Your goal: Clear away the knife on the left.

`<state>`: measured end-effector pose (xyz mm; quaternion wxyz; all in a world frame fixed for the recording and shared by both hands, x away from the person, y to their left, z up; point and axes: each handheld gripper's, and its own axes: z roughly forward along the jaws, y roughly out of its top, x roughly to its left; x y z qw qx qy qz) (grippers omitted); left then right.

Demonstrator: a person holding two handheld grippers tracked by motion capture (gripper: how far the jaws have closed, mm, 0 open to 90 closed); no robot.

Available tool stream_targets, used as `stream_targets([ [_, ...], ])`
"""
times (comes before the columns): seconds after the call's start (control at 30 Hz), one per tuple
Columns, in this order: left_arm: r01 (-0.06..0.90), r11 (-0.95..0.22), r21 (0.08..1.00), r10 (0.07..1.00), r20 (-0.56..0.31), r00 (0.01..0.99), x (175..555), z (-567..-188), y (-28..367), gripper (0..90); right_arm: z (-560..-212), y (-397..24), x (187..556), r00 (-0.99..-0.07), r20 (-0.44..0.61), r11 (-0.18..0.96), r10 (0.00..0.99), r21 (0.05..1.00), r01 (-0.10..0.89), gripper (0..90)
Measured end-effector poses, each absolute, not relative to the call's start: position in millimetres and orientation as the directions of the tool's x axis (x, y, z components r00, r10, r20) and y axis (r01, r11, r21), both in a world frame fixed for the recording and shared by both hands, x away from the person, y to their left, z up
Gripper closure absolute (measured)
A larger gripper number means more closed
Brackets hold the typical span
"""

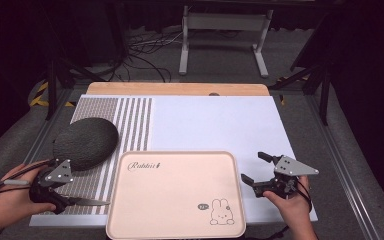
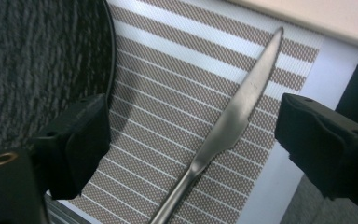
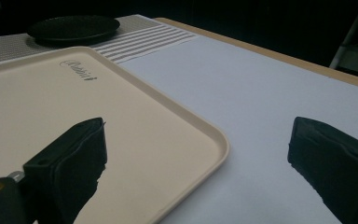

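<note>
Steel is what you're after: the knife (image 2: 233, 121) lies flat on the striped mat (image 2: 177, 93), between the spread jaws of your left tongs (image 1: 75, 197), its blade pointing away from them toward the tray (image 1: 176, 195). Nothing is gripped yet, so I judge the pickup barely begun; closing on the knife, lifting it and placing it all remain. The tray is bare, and the dark plate (image 1: 86, 141) sits just beyond your left tongs. Your left hand (image 1: 5, 200) holds its tongs low and level over the mat. Your right tongs (image 1: 254, 170) hang spread wide beside the tray's right edge, above the white counter (image 1: 220, 120), holding nothing, the right hand (image 1: 292, 205) underneath.
</note>
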<state>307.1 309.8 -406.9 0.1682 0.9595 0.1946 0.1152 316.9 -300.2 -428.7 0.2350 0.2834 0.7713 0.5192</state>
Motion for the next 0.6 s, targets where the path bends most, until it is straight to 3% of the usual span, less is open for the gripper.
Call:
stream_targets([
  [0.33,0.292,-0.917,0.273,0.339,0.147,0.929,307.3,-417.2,304.5,11.7,-429.3,-299.5,316.9,-0.733,-0.070,0.304,0.677,0.933,0.192,5.4],
  [0.6,0.238,-0.943,0.234,0.269,0.112,0.957,312.0,-426.5,305.5,17.1,-430.4,-298.6,317.1,-0.735,-0.068,0.307,0.675,0.931,0.196,5.5],
])
